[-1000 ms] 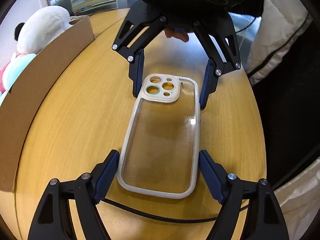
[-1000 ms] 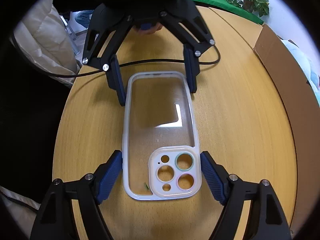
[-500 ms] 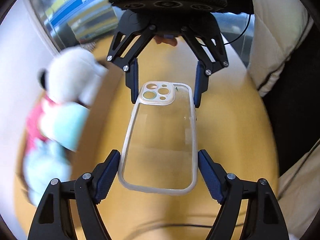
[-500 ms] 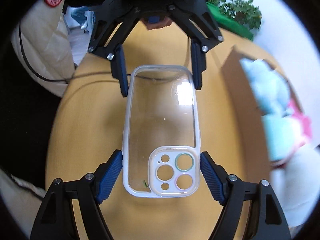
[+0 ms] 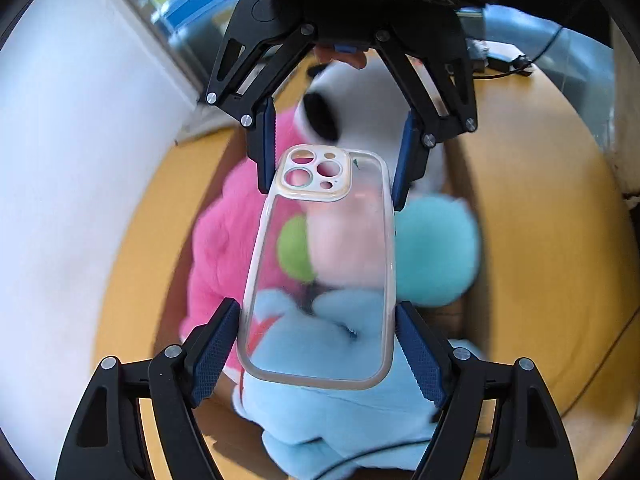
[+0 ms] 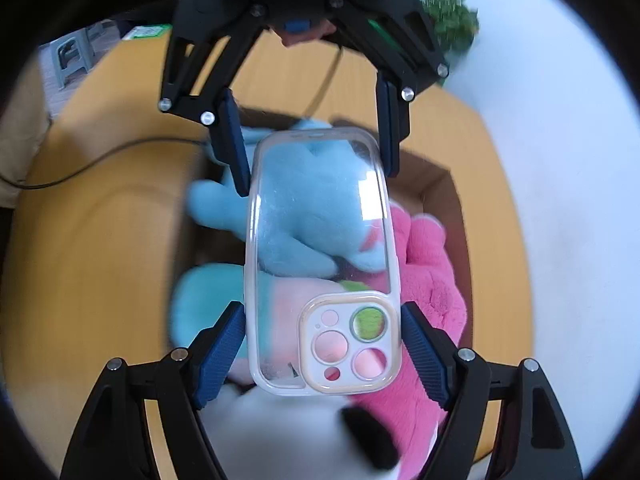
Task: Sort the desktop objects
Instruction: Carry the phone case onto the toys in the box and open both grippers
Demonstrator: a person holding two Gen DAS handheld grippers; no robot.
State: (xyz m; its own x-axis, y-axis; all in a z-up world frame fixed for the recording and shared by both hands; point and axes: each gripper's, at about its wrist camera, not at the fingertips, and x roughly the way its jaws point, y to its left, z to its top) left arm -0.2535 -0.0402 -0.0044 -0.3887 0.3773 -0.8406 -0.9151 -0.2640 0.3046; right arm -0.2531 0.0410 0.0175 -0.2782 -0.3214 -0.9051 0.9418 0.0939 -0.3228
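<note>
The clear phone case [image 5: 320, 272] hung in the air above the open cardboard box [image 6: 444, 184], gripped at both ends; the left gripper [image 5: 318, 346] clenched the plain end between its blue pads, and the right gripper [image 6: 322, 354] clenched the camera-cutout end the same way. In the left wrist view the case's long axis ran from 6 o'clock up to 12 o'clock, straight along the fingers, with the cutout block at the far end by the right gripper's pads; in the right wrist view the order was reversed, cutouts near, plain end far. Neither gripper was nearer; each held its own end, so the case bridged them.

Directly beneath, seen through the clear back, lay plush toys in the box: a light blue plush [image 6: 304, 200], a pink plush [image 6: 432, 280], a teal plush [image 5: 436, 248] and a white-and-black plush [image 5: 352, 92]; the box stood on the wooden tabletop [image 6: 100, 260], a black cable [image 6: 92, 160] trailing at 9 o'clock in the right view.

My judgement: a release would drop the case among the plush toys, both grips needing to let go together. No brand or legible writing showed on the case or box.
</note>
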